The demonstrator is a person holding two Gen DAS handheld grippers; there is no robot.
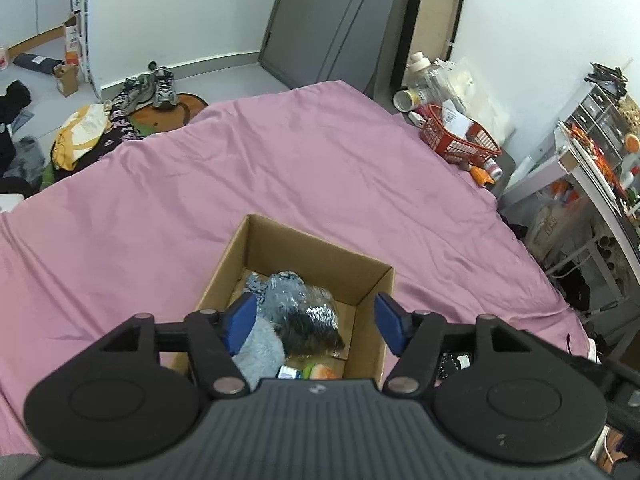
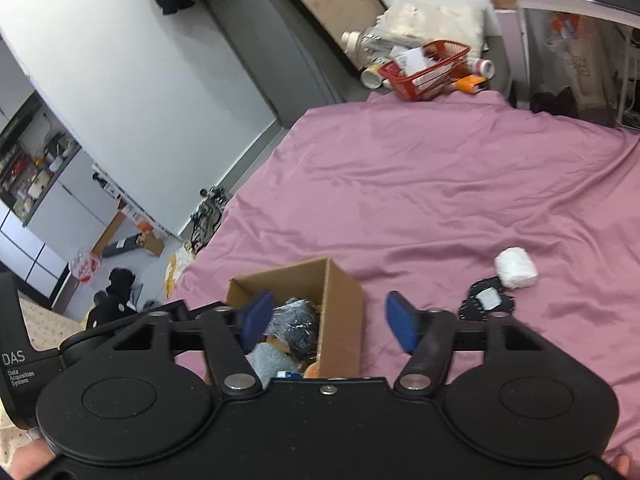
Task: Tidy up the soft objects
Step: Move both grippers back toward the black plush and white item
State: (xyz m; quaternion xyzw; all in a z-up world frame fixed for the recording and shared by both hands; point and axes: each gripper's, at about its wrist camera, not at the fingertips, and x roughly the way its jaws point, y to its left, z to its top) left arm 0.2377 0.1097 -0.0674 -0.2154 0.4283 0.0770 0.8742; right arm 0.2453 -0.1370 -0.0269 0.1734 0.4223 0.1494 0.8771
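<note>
Left gripper sits right above the cardboard box on the pink bedsheet, fingers spread wide and holding nothing. From the left wrist view the box already has stuff in it: a fluffy grey-blue thing, a dark bundle in shiny plastic wrap, plus something orange near the bottom edge. So my guess is we're in the sorting-into-the-box phase, with this hand empty over the box. It's tilted down, pointing into the opening.

Right wrist view next. Right gripper is also spread apart and empty, hanging over the near right side of the same box. Off to its right on the sheet there's a white roll, bandage-looking, and touching it a flat black piece with a white label. Those two are still outside the box, so I reckon they're next. That'd mean swinging the right hand over to the roll, dropping low enough to straddle it, then closing gently since it'll probably squish. The flat piece looks trickier: it lies flush on the fabric, so pinching an edge without grabbing sheet could go wrong.
</note>
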